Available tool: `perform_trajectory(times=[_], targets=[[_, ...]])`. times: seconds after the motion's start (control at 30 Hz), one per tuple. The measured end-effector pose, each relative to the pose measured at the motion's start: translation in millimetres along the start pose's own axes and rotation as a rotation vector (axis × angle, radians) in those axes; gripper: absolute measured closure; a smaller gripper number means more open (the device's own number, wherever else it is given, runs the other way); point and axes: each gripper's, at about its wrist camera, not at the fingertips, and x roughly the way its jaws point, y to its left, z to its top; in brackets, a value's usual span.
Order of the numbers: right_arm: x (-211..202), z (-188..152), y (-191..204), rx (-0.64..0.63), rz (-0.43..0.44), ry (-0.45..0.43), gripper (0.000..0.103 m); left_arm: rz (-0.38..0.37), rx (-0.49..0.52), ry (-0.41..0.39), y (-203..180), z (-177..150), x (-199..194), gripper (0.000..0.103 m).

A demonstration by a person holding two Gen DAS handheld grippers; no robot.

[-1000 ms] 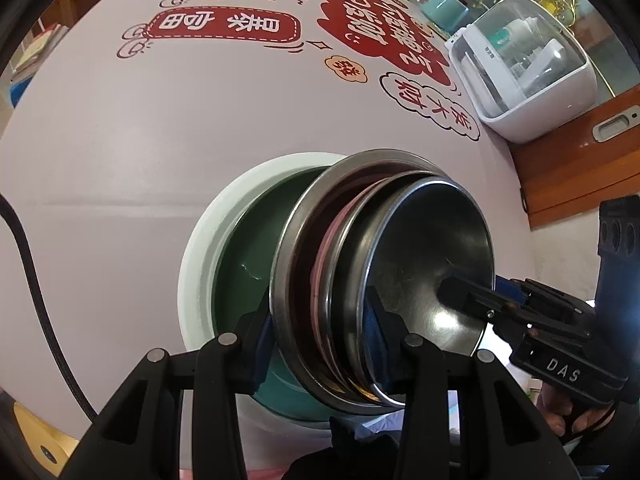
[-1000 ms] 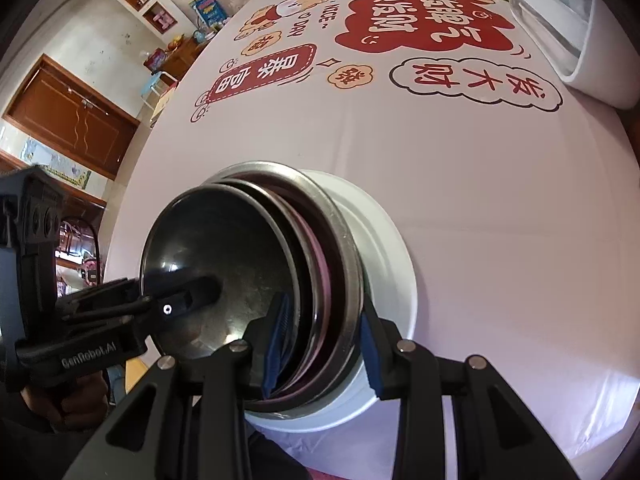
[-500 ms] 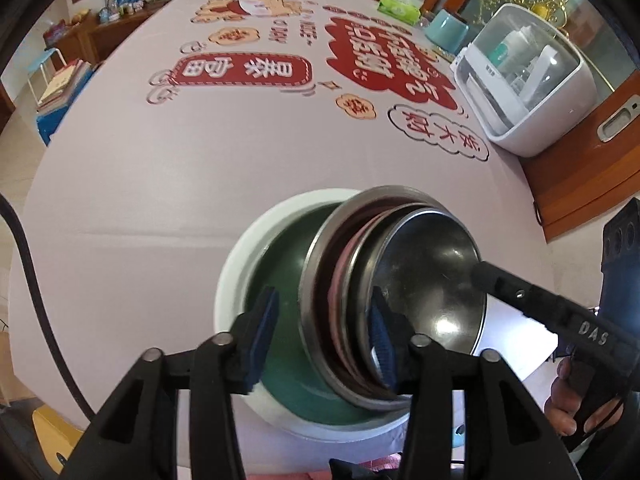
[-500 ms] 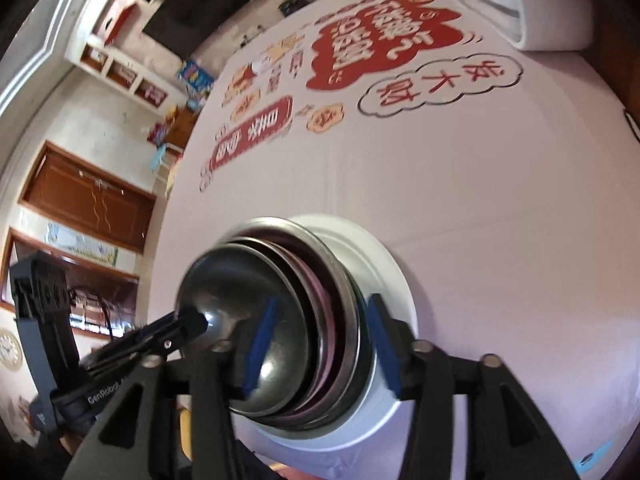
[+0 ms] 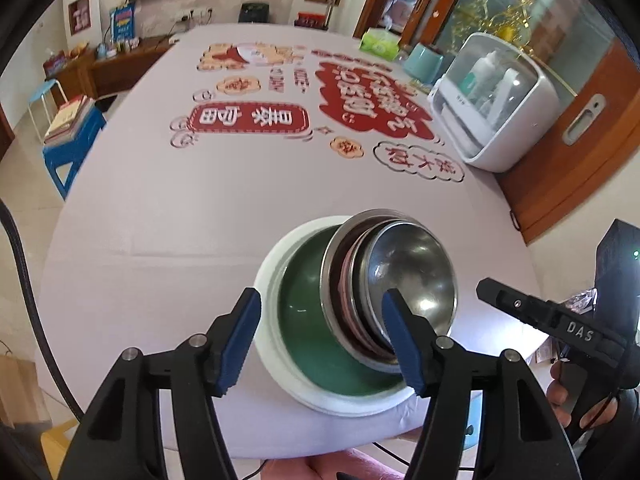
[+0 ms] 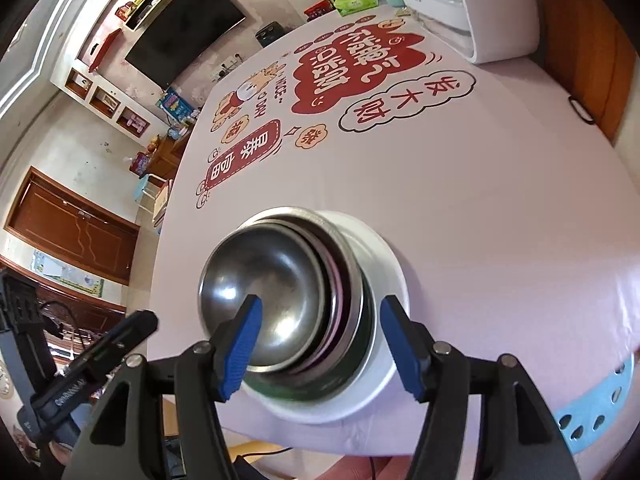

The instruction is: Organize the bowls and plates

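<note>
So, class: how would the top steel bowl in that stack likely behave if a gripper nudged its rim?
The top steel bowl looks polished and shiny, so probably slippery to grip. It sits tilted in the nested stack, so a nudge would likely rock or slide it. Being thin metal, it is probably light and stiff.

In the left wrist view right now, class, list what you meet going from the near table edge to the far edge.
White dish with green inside holding the nested steel bowls → red banner print → cartoon print → green tissue box.

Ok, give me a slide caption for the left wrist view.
Left gripper, just opened, above nested steel bowls in a white plate on a tablecloth.
</note>
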Motion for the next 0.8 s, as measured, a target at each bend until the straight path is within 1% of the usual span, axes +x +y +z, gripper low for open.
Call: perform_trajectory(times=[0.03, 0.07, 0.13, 0.23, 0.3, 0.4, 0.47, 0.53, 0.6, 0.63, 0.67, 0.73, 0.8], targets=[[-4.6, -4.7, 3.9, -0.003, -0.006, -0.004, 0.036, -0.005, -0.004, -0.007, 1.7, -1.6, -6.1, 0.037], [-9.3, -9.1, 7.2, -0.006, -0.011, -0.012, 0.033, -0.013, -0.005, -0.015, 3.3, -3.2, -12.5, 0.035], [-19.2, -17.9, 13.9, -0.013, -0.021, -0.03, 0.03, -0.013, 0.007, -0.034, 4.9, -5.8, -24.5, 0.035], [-34.0, -28.0, 26.3, -0.037, -0.028, -0.052, 0.028, 0.001, 0.024, -0.068, 5.7, -10.5, -43.0, 0.028], [-45.4, -33.1, 36.5, -0.07, -0.043, -0.074, 0.028, -0.008, 0.016, -0.102, 7.0, -14.0, -58.0, 0.027], [-66.9, -39.7, 54.7, -0.14, -0.066, -0.116, 0.028, 0.019, 0.038, -0.134, 1.8, -15.5, -77.4, 0.025], [-79.6, -41.7, 63.1, -0.175, -0.07, -0.132, 0.023, 0.036, 0.046, -0.158, -1.7, -16.3, -91.1, 0.018], [-96.2, -43.0, 73.5, -0.231, -0.082, -0.155, 0.022, 0.046, 0.032, -0.18, -6.4, -17.1, -103.1, 0.015], [-112.2, -44.1, 80.9, -0.28, -0.091, -0.191, 0.02, 0.054, 0.029, -0.206, -14.1, -18.2, -114.4, 0.009], [-119.5, -44.0, 83.8, -0.294, -0.093, -0.201, 0.016, 0.064, 0.032, -0.216, -18.9, -18.5, -119.1, 0.004], [-124.1, -43.8, 86.2, -0.299, -0.093, -0.199, 0.015, 0.071, 0.032, -0.225, -23.5, -19.6, -124.7, 0.001], [-132.8, -46.4, 90.1, -0.319, -0.088, -0.196, 0.012, 0.072, 0.02, -0.242, -30.2, -21.3, -130.8, 0.001], [-138.2, -52.5, 97.4, -0.375, -0.129, -0.213, 0.009, 0.087, 0.017, -0.263, -39.1, -24.0, -133.7, 0.001]])
